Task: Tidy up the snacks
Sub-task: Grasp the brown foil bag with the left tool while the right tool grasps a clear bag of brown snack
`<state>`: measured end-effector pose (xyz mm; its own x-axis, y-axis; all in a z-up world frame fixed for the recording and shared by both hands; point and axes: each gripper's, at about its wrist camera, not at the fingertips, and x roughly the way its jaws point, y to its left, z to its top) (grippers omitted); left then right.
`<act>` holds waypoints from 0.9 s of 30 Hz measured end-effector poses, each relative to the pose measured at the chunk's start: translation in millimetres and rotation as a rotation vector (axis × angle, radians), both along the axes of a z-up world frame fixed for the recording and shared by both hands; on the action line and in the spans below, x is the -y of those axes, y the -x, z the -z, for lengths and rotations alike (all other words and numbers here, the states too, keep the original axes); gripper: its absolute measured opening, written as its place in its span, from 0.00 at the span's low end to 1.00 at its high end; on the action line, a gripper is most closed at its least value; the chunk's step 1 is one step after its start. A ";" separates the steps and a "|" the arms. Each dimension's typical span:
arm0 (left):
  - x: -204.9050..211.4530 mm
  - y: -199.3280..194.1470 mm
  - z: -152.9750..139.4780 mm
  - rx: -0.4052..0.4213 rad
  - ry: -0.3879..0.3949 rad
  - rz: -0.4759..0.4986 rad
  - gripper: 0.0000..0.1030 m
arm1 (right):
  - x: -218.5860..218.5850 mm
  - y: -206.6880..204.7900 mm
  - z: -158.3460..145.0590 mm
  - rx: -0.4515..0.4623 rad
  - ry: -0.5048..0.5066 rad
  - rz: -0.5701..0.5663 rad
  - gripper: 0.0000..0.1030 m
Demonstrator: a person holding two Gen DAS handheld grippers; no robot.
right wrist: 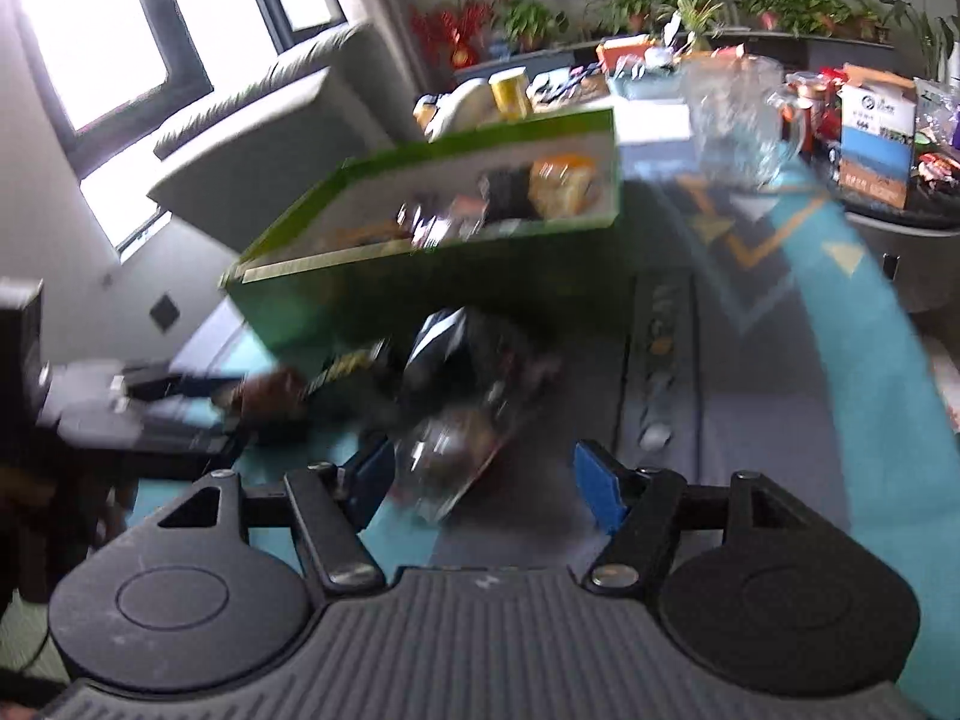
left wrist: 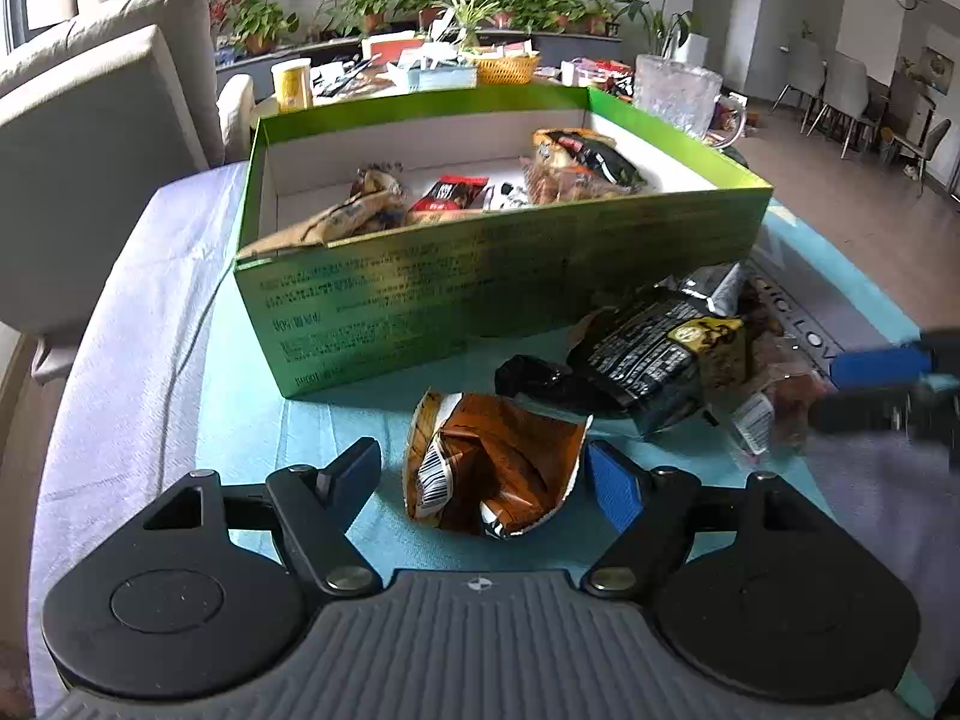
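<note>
Several packets already lie in the green box [left wrist: 480,294]; both tools gape wide, the left tool [left wrist: 483,474] around a brown packet [left wrist: 492,468], the right tool [right wrist: 480,474] near a clear packet [right wrist: 456,456]; a black packet [left wrist: 648,354] waits on the desk [left wrist: 336,420].

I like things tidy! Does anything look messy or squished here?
Yes. Some snacks lie outside the green box: a crumpled brown packet sits between the open left gripper, and a black packet lies askew on others beside it.

left claw [left wrist: 483,471] spread wide, right claw [right wrist: 483,477] spread wide
</note>
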<state>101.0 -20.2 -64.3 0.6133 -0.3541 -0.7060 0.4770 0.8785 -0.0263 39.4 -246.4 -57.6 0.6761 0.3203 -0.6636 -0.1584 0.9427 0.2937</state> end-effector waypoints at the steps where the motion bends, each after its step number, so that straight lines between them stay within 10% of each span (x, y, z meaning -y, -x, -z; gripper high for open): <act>1: 1.0 0.6 0.5 0.010 -0.003 -0.007 0.70 | -5.1 0.2 1.8 -0.001 0.008 0.000 0.24; 13: -1.6 9.5 -0.7 0.039 0.009 -0.041 0.49 | -41.7 -9.8 18.7 0.058 0.139 0.044 0.26; 27: -11.7 26.2 -14.9 0.058 0.045 -0.063 0.42 | -23.6 13.6 3.3 0.050 0.028 0.042 0.25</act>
